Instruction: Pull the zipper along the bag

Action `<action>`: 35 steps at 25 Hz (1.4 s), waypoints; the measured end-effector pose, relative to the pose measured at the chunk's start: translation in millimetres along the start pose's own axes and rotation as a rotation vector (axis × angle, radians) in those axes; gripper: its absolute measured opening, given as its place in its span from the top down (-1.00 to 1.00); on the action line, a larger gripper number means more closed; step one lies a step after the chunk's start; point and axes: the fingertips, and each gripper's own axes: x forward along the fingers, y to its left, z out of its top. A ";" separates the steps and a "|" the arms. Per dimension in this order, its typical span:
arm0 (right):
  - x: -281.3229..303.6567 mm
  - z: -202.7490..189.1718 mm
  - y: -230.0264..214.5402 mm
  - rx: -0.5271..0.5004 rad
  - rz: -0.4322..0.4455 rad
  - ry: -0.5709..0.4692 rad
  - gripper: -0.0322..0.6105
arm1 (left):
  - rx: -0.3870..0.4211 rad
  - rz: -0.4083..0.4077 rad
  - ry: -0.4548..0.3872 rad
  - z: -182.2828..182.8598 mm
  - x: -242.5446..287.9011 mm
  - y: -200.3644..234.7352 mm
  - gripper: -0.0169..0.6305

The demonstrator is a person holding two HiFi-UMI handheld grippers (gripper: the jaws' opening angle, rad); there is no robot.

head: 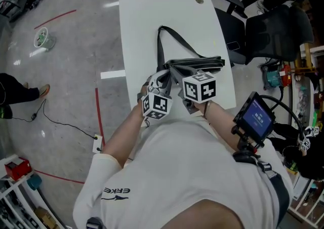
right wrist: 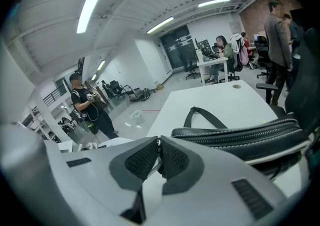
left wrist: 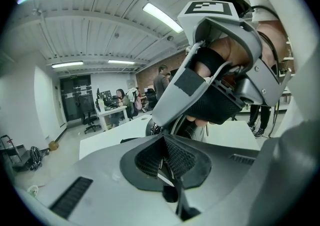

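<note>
A black bag (head: 195, 64) lies across the white table (head: 142, 20), and its strap (head: 167, 40) loops toward the far side. Both grippers meet at the bag's left end. My left gripper (head: 160, 82) is on the left and my right gripper (head: 174, 75) is beside it. In the left gripper view the pads (left wrist: 176, 159) are pressed together, with the bag's dark end (left wrist: 187, 130) just beyond the tips. In the right gripper view my right gripper (right wrist: 159, 156) is shut. The bag's zipped-up edge (right wrist: 240, 137) runs off to the right. I see nothing clearly held in either.
A black office chair (head: 268, 30) stands just right of the table. A tablet on a stand (head: 255, 116) sits near my right elbow. Red tape lines (head: 98, 116) mark the floor to the left, and people (right wrist: 85, 105) stand nearby.
</note>
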 end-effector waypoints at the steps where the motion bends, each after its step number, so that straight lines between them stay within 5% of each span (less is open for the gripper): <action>1: 1.3 0.8 0.5 0.000 0.000 0.005 0.86 | -0.002 -0.002 -0.001 -0.2 -0.1 1.4 0.94; 13: 1.2 8.9 -1.3 -0.015 -0.036 -0.034 0.86 | -0.039 -0.002 0.001 -3.0 3.8 3.7 0.94; 21: -4.4 7.1 2.2 -0.015 0.036 -0.069 0.71 | -0.055 -0.006 0.051 -22.9 -0.1 -19.1 0.94; 29: -8.9 -7.9 5.3 -0.040 0.067 -0.097 0.71 | -0.106 0.070 0.043 -27.6 -8.1 -19.0 0.94; 35: -74.1 -19.7 -9.4 -0.089 0.041 -0.165 0.71 | -0.192 0.192 -0.023 21.0 -28.9 -42.2 0.94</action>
